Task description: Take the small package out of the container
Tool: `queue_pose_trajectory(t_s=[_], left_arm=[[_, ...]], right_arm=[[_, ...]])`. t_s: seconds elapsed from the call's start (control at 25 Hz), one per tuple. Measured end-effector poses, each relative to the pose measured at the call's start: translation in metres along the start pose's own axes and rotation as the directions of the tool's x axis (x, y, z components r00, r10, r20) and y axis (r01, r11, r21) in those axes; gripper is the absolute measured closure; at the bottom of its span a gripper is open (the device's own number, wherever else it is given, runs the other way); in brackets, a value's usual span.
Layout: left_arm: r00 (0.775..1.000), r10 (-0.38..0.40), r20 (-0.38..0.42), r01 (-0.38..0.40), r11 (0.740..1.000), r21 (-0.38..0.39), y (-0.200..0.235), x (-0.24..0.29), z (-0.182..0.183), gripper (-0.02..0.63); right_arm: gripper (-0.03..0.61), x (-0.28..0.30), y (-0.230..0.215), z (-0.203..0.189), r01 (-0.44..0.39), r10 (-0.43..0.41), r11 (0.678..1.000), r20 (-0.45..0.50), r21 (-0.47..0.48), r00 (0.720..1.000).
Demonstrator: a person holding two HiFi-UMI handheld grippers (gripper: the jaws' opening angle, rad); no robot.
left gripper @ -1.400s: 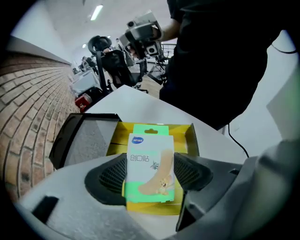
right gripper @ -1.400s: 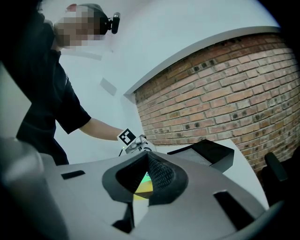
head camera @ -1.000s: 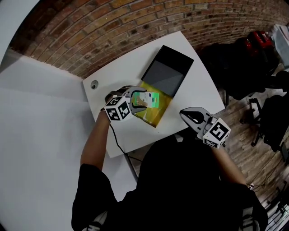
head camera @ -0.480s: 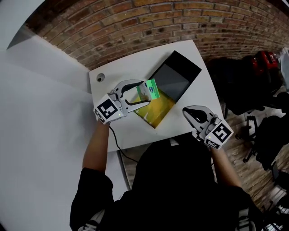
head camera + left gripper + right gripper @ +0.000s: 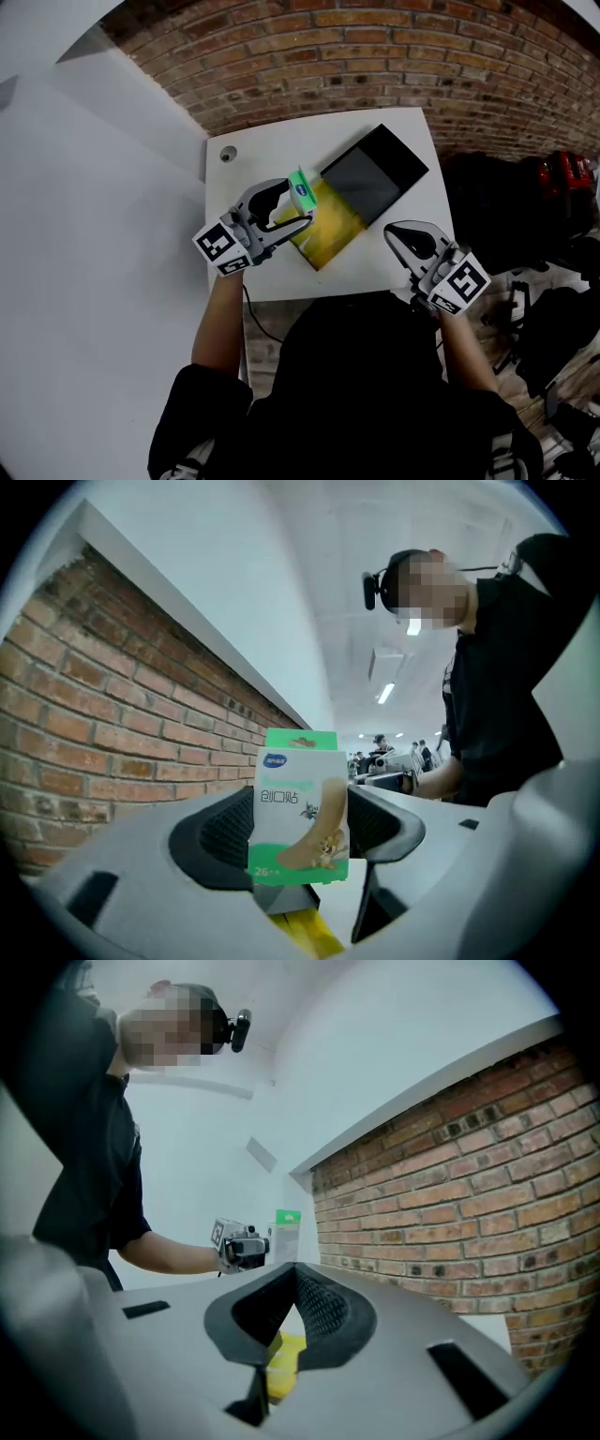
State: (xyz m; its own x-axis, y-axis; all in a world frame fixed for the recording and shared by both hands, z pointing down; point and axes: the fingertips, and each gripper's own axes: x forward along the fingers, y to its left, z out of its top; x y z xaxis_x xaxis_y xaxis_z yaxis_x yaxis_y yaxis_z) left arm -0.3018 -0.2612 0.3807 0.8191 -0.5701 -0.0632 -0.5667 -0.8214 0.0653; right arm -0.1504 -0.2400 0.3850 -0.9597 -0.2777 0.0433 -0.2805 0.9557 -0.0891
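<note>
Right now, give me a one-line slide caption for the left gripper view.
Left claw shut on a green-and-white small package, held upright beside a brick wall.

White table set against a brick wall
A small round cable grommet sits near the table's far-left corner; beyond the table's right edge lie dark bags and a red item.

Faintly glossy printed card covers the small package, clamped between the ribbed black pads of the matt grey plastic left gripper; beneath that gripper lies a smooth white table, beyond it a rough red brick wall.
</note>
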Motion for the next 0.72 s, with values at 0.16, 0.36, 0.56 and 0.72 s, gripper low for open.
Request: queue_pose_trajectory(t_s=[0.16, 0.36, 0.56, 0.72], left_arm=[[0.992, 0.093, 0.087, -0.087, 0.993, -0.074, -0.005, -0.015, 0.006, 0.293], [0.973, 0.171, 0.155, -0.15, 0.979, -0.136, -0.014, -0.035, 0.009, 0.295], [0.934, 0.261, 0.245, -0.199, 0.947, -0.252, -0.029, -0.05, -0.004, 0.294], [0.905, 0.32, 0.282, -0.238, 0.927, -0.289, -0.043, -0.051, -0.012, 0.294]], right_arm=[[0.572, -0.007, -0.003, 0.011, -0.044, 0.044, 0.999, 0.011, -0.017, 0.999], [0.572, -0.017, -0.009, 0.018, -0.063, 0.064, 0.998, 0.019, -0.026, 0.998], [0.572, -0.025, -0.016, 0.023, -0.091, 0.092, 0.996, 0.033, -0.026, 0.995], [0.572, -0.031, -0.021, 0.023, -0.114, 0.115, 0.993, 0.038, -0.028, 0.993]])
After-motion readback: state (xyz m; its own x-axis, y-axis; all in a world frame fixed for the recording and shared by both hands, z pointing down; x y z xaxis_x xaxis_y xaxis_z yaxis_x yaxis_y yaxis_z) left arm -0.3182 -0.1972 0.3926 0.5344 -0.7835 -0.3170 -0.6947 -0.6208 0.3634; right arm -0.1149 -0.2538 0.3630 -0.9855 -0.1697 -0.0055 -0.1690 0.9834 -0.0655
